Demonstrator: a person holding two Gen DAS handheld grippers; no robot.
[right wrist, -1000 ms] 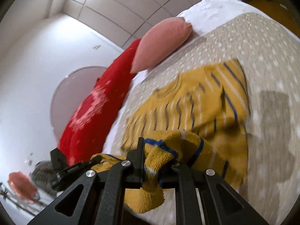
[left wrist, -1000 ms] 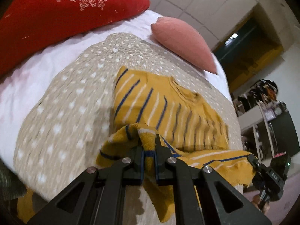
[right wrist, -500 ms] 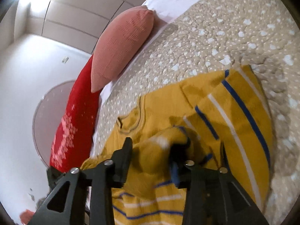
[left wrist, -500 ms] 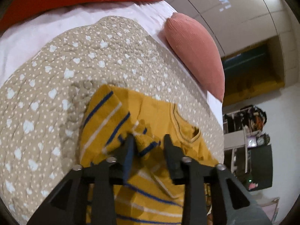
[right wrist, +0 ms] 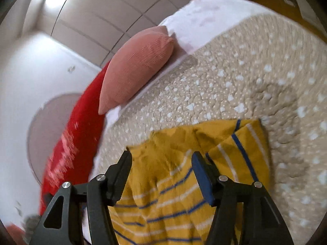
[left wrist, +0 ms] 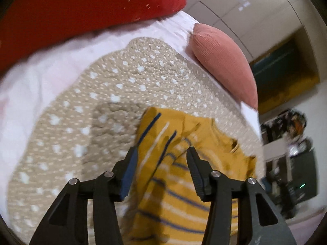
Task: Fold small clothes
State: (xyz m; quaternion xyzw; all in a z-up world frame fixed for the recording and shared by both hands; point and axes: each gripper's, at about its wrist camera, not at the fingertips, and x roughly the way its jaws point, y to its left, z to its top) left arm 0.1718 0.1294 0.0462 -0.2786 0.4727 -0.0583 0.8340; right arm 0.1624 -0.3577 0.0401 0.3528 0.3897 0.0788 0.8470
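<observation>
hem carried over and dropped since a second ago; both tongs, left [left wrist: 161,159] and right [right wrist: 161,163], opening, gripping nothing. yellow striped sweater [left wrist: 184,183] lies folded on bed quilt [left wrist: 122,85]. back out straight, don't snag knit.

One yellow striped sweater [left wrist: 179,200] lies on the bed. Two cushions rest at the head of the bed: one red cushion [left wrist: 81,10] with a pale pattern and one pink ribbed cushion [left wrist: 222,63]. One beige dotted blanket [left wrist: 81,122] covers one white sheet [left wrist: 30,81]. Two tongs show, one per view: the left tongs [left wrist: 161,157] and the right tongs [right wrist: 161,161], each with two fingers, four fingers together.
</observation>
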